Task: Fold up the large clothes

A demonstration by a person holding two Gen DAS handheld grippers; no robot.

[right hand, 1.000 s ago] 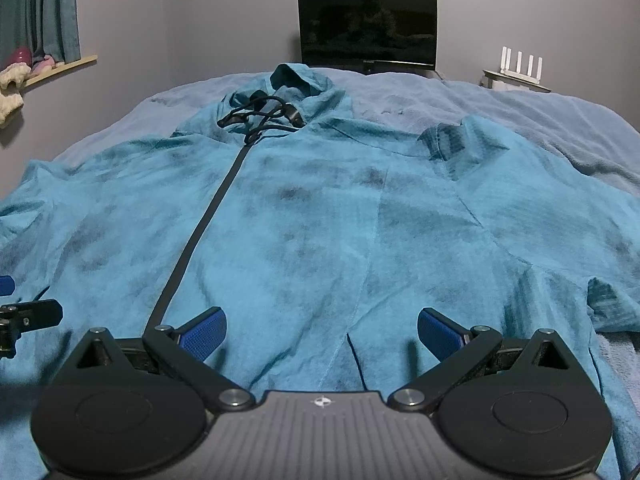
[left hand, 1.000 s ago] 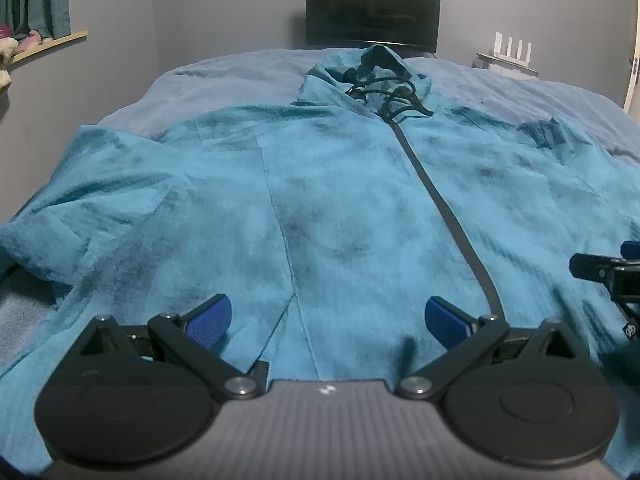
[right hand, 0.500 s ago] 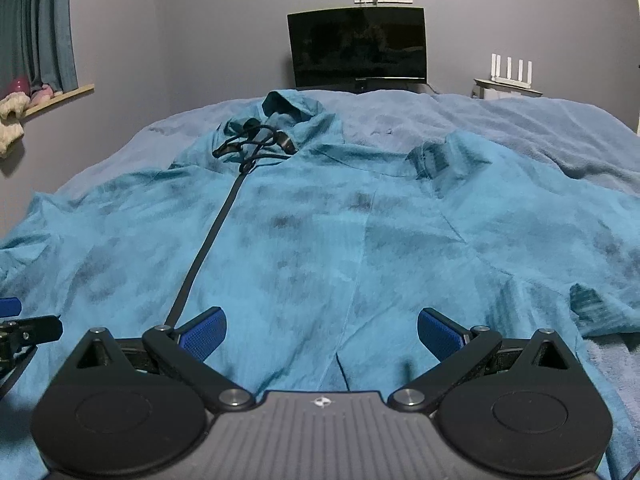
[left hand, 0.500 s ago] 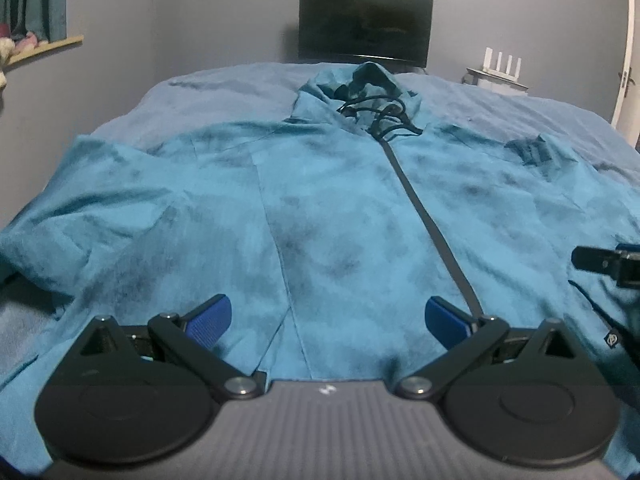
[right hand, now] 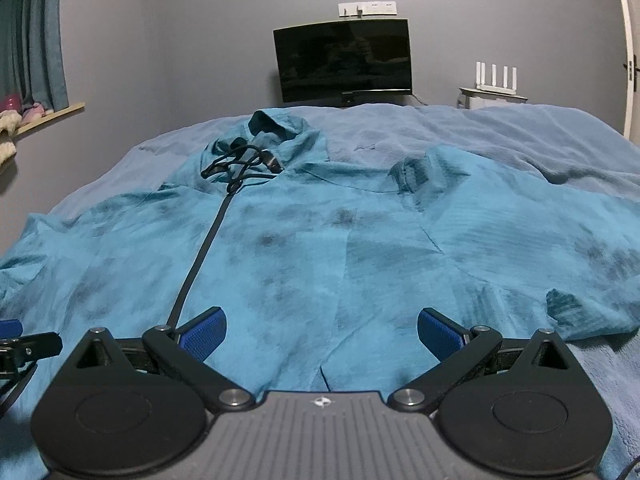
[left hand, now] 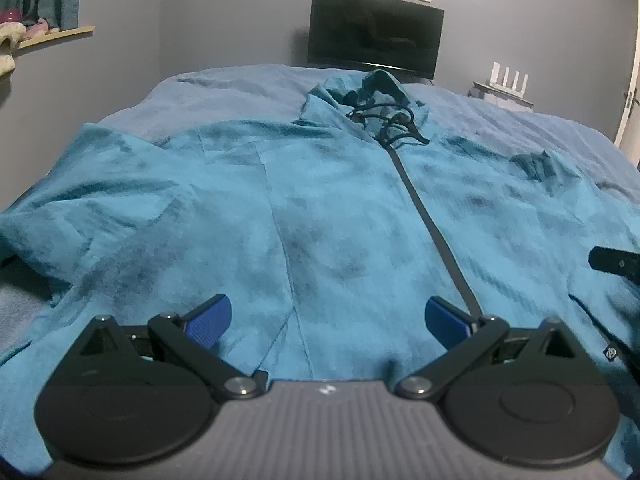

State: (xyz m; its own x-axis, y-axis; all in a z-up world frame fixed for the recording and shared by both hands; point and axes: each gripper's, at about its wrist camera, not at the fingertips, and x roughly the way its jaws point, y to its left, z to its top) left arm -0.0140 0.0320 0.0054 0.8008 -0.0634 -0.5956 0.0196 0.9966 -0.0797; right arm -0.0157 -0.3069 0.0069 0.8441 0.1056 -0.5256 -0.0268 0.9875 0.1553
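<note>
a teal jacket lies spread front-up on the bed, hood toward the monitor. the left hand-held gripper and right hand-held gripper hover at its near hem, fingers spread wide apart, gripping nothing.

Grey walls, dark monitor

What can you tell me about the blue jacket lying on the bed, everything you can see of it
The jacket is a teal hooded one of thin, mottled fabric, spread front-up across the blue bedspread. A dark zipper, closed, runs from hem to collar, where black drawcords lie tangled below the hood. Both sleeves spread sideways, rumpled. Its hem lies beneath both open grippers, left and right; neither grips it.
</note>
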